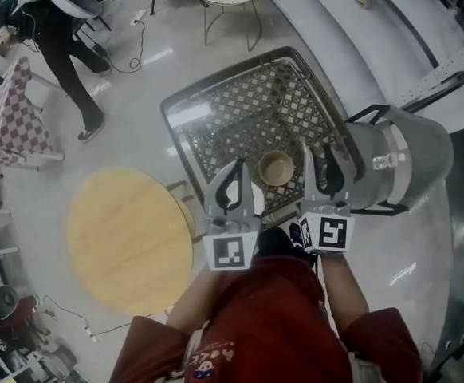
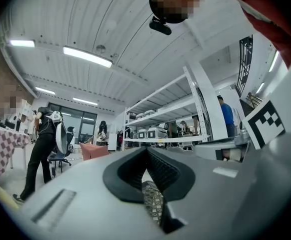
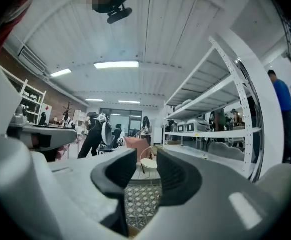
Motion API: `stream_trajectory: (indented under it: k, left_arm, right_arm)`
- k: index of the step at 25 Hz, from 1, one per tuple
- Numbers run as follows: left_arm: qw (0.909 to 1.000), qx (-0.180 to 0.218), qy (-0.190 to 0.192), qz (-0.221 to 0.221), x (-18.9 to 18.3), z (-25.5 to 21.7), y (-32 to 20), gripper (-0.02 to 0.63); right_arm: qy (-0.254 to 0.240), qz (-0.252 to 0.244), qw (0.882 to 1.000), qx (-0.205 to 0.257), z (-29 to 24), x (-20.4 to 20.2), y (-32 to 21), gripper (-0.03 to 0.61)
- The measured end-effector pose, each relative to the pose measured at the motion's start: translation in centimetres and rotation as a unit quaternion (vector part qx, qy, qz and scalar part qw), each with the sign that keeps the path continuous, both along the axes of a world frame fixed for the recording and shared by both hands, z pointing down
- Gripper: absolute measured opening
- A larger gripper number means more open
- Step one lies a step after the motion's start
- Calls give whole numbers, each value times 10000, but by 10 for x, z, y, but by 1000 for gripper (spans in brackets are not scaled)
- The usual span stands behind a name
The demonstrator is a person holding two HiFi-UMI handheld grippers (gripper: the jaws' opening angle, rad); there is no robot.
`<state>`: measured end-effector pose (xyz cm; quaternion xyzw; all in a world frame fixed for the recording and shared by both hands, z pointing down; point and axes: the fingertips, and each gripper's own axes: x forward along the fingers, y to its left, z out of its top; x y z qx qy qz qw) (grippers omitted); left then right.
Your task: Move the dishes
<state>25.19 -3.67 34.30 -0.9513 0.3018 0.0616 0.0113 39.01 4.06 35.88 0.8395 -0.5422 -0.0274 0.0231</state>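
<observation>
**One small bowl on the lattice desk, to be taken by its rim**

A single tan bowl (image 1: 276,167) is seen in the head view, standing upright on the metal lattice desk (image 1: 216,126), near the edge closest to the person. It lies between the two grippers as that view frames them, though both are held well above it and pointed outward across the room rather than down.

The left gripper (image 2: 146,153) is seen with its jaws pressed together and nothing held; only the lattice shows beneath them. The right gripper (image 3: 146,159) is seen with its jaws spread about halfway, and the gap is empty, with the lattice and a distant chair visible through it.

The bowl is judged to be rigid, light and shallow, probably ceramic or wood; which of the two cannot be told. If it is glazed, a slippery wall and some risk of chipping are to be expected. A pinch across the rim is suggested, with one jaw inside and one outside the wall, on the side nearest the person. The right gripper is better placed for this, since its jaws are already parted. The openwork top is likely to catch the bowl's foot if it is dragged, so a straight lift is preferred. The round wooden table (image 1: 128,242) stands just beside the desk.
</observation>
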Motion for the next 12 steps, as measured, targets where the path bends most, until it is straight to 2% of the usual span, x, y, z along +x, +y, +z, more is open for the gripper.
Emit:
stream_trajectory:
  k: [8, 12]
  left_arm:
    - [9989, 132, 98, -438, -39, -16, -9, 6]
    - [9959, 173, 88, -880, -76, -19, -20, 6]
  right_arm:
    - [43, -492, 9987, 142, -19, -36, -20, 114]
    - [38, -926, 9955, 169, -22, -68, -45, 114]
